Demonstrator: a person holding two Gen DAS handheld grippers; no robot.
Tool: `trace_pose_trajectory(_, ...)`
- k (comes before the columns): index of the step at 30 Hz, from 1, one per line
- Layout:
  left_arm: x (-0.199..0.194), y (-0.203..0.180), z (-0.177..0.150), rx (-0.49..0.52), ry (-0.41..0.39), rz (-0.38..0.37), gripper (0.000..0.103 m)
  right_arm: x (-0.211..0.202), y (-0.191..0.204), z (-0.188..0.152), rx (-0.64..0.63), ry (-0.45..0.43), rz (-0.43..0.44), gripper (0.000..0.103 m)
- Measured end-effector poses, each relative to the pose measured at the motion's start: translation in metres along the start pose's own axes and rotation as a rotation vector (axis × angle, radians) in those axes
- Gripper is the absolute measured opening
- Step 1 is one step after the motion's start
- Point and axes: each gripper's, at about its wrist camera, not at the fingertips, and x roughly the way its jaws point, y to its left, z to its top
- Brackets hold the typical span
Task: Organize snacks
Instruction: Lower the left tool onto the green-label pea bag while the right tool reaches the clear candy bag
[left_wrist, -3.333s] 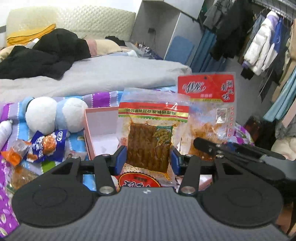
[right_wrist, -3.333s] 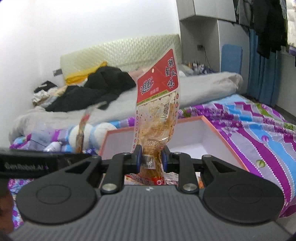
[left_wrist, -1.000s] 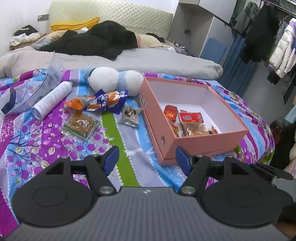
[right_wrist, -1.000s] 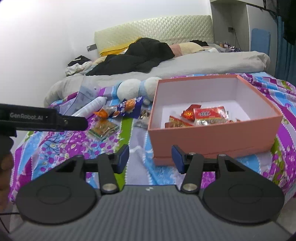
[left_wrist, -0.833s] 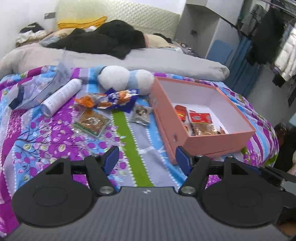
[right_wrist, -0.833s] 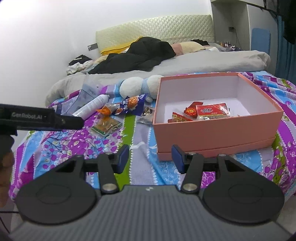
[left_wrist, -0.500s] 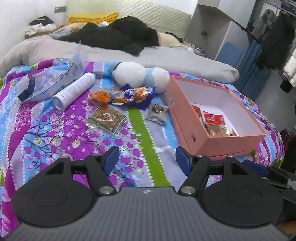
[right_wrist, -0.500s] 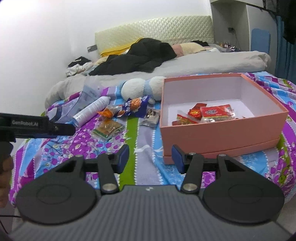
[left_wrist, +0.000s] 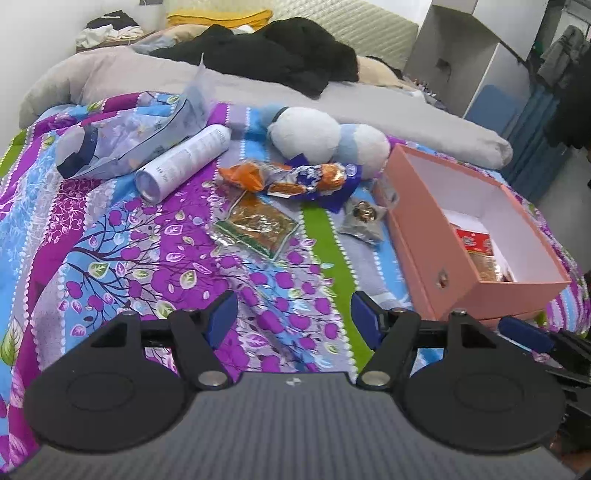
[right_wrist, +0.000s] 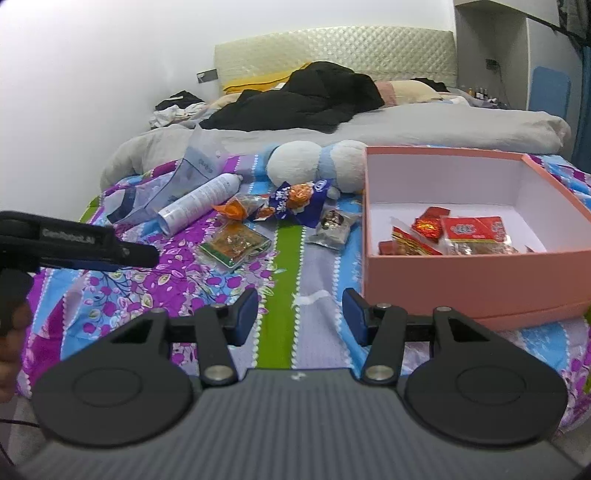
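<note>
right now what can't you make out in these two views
- Left wrist view: most of what lies in the pink box is hidden by its near wall.
- Right wrist view: the left gripper shows side-on, so its opening is unclear.
- Both views: print on the white bottle and the snack packets is too small.

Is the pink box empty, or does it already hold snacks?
Holds snacks: the open pink box has several red packets on its white floor.

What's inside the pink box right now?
The pink box holds a few red snack packs at its near end; the far floor is bare white. The near wall hides the packs' lower edges, so anything lying right behind it cannot be seen.
</note>
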Motion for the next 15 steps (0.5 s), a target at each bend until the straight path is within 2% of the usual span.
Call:
trace_pose_trajectory(9, 0.037, 0.027, 0.004, -0.042, -0.005, 0.047, 0.082, 0.034, 0.022, 0.002, -0.107, -0.024, -0.01, 0.053)
trace_pose_trajectory(15, 0.059, 0.05, 0.009, -0.079, 0.001, 0.078, 0.082, 0.064, 0.029, 0.005, -0.12, -0.013, -0.005, 0.053)
